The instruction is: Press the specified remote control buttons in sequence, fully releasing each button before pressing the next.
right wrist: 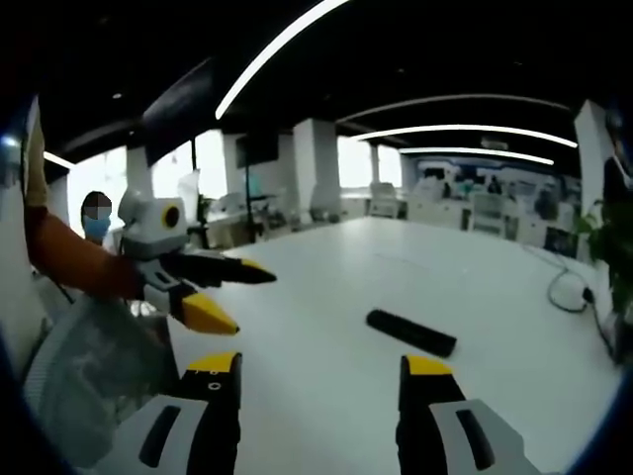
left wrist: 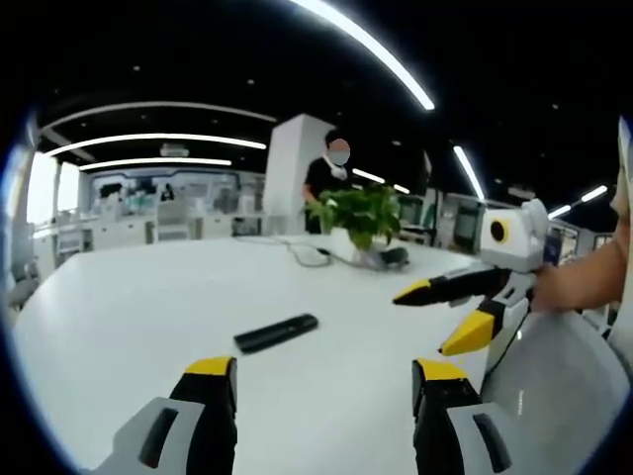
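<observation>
A black remote control (left wrist: 277, 332) lies flat on the white table (left wrist: 129, 307), a little ahead of my left gripper (left wrist: 324, 371), whose yellow-tipped jaws stand open and empty. My right gripper (left wrist: 423, 322) reaches in from the right, also open, off to the side of the remote. In the right gripper view the remote (right wrist: 410, 332) lies just beyond my right gripper (right wrist: 318, 364), open above the table (right wrist: 326, 287). My left gripper (right wrist: 253, 303) comes in from the left, open and holding nothing, held by a hand in an orange sleeve.
A potted plant (left wrist: 361, 213) and a cable (left wrist: 312, 255) sit at the table's far side, with a person (left wrist: 331, 178) standing behind them. A grey mesh chair back (left wrist: 554, 386) (right wrist: 99, 376) is near the table's edge. Plant leaves (right wrist: 608, 247) and a cable (right wrist: 569, 287) lie at the right.
</observation>
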### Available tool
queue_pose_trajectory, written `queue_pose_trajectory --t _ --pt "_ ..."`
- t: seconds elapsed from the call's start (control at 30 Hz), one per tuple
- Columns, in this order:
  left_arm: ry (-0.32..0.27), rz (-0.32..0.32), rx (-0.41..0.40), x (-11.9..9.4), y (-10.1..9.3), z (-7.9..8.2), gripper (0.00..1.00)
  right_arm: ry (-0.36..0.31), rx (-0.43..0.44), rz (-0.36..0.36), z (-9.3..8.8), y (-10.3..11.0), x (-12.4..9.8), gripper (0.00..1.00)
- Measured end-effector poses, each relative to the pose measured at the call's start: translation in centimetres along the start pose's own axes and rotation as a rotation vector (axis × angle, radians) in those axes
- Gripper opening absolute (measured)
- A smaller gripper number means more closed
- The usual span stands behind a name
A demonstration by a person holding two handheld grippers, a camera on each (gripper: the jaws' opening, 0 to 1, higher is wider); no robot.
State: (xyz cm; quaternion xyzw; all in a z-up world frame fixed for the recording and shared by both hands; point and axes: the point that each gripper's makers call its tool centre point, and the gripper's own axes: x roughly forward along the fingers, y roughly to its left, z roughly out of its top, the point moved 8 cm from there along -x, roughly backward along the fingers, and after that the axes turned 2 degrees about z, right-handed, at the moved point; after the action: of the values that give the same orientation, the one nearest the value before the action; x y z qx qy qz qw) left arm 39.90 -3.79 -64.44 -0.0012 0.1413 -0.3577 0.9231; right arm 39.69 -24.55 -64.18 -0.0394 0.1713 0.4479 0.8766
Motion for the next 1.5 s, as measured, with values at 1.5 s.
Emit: queue_pose_trajectory --t 1.5 --pt "0.025 -0.052 0.073 2.5 3.2 2.4 0.72 0.031 -0.082 -0.034 1.9 -5.2 -0.5 0.61"
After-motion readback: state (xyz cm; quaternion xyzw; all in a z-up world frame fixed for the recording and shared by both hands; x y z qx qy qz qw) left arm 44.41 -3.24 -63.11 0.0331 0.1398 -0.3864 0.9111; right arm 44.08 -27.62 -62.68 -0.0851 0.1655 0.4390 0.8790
